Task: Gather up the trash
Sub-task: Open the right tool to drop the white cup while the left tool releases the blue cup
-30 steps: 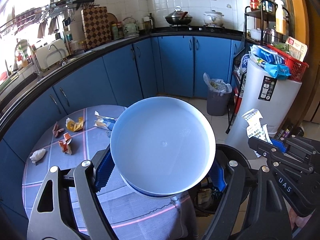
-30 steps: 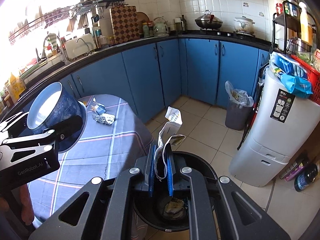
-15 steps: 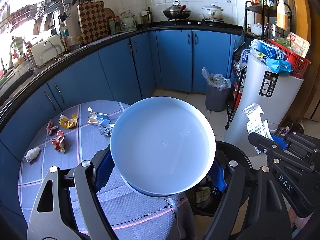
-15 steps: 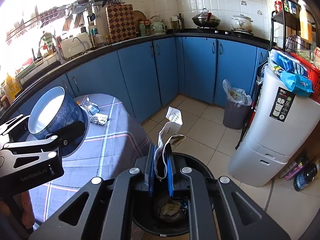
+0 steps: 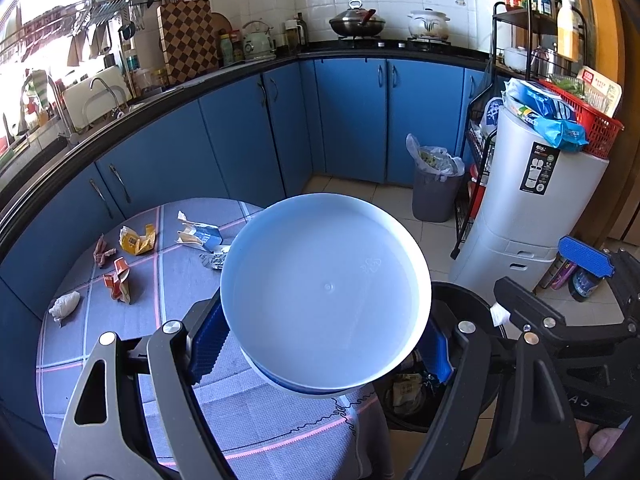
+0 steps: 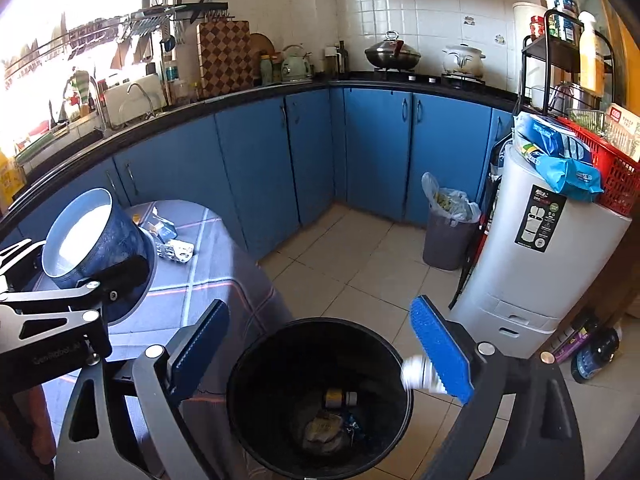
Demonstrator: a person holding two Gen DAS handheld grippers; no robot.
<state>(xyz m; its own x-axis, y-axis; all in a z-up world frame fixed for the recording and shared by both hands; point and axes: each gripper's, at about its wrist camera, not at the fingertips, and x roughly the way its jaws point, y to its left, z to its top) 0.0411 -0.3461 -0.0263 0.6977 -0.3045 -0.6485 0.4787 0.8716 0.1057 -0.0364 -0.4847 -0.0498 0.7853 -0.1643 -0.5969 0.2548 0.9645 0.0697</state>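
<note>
While right gripper [image 6: 320, 348] jaws, just sprung wide, hang empty over black bin [image 6: 256, 344] and left gripper [image 5: 320, 354] clamps lid [image 5: 326, 292]: wrappers [image 5: 136, 240] beyond on table [image 5: 256, 412], uncollected.

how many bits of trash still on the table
6: white wad, orange wrapper, reddish scrap, yellow wrapper, blue-white carton, foil piece by the bowl, which may hide more.
</note>
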